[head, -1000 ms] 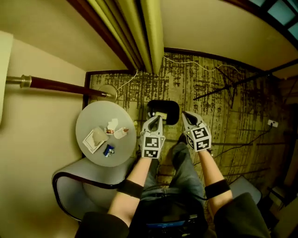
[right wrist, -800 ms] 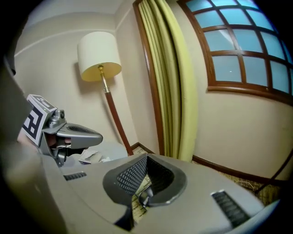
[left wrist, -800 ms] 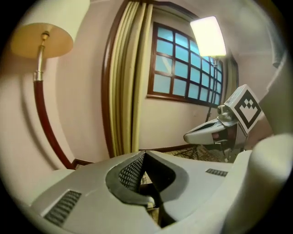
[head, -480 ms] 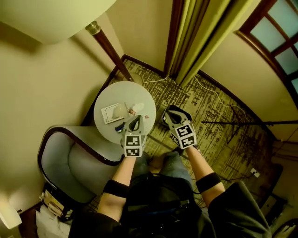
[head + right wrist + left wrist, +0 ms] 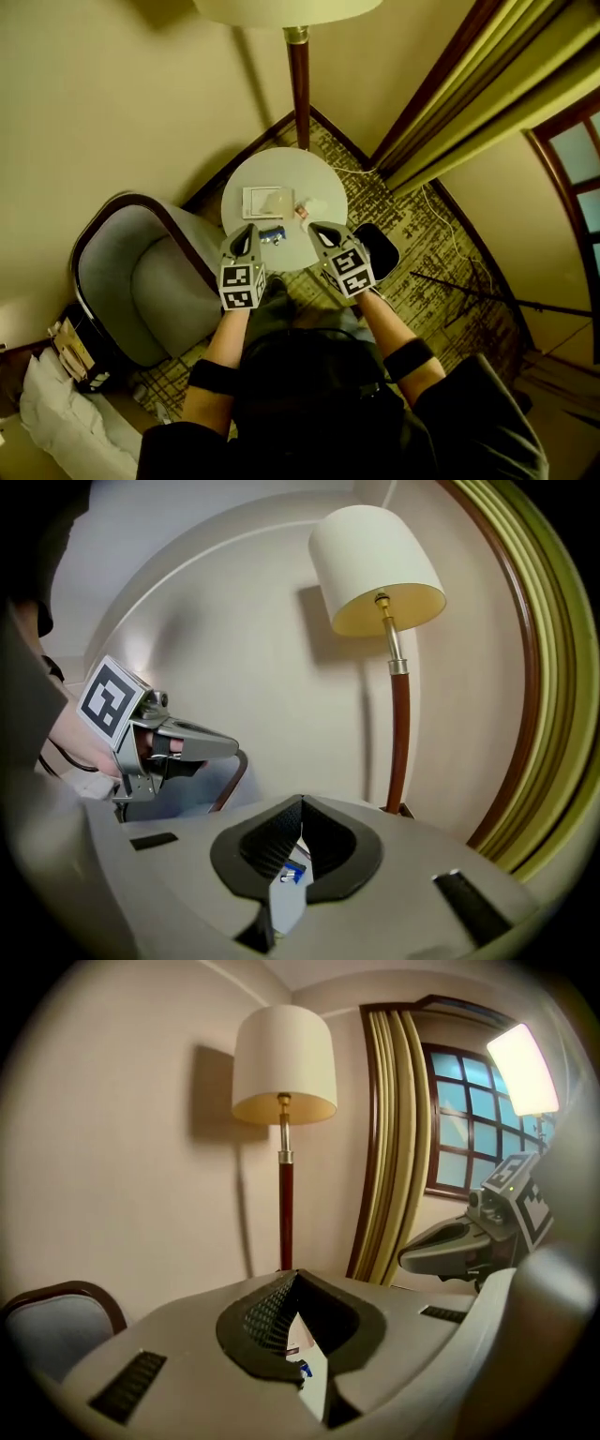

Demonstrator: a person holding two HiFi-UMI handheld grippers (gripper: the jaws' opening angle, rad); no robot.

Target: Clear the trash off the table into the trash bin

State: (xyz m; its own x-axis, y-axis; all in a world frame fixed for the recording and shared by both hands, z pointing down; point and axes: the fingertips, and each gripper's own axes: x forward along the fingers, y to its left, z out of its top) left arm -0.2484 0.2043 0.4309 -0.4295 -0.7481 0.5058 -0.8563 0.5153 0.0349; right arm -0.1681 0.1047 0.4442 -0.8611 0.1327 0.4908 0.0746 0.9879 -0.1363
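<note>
Trash [image 5: 265,202] is lying scattered on the round table [image 5: 281,167] at upper centre, with the left gripper [image 5: 249,231] and right gripper [image 5: 317,230] hovering at its lower edge, jaws pressed together and empty, so the reach seems to be getting underway, calling next for opening over a scrap.

Access to the round table [image 5: 291,167] is open at its near edge. The armchair [image 5: 141,281] blocks the left edge and the lamp pole [image 5: 299,94] the far edge. The trash bin [image 5: 382,251] stands just beside the right edge. Trash [image 5: 264,202] occupies the centre.
</note>
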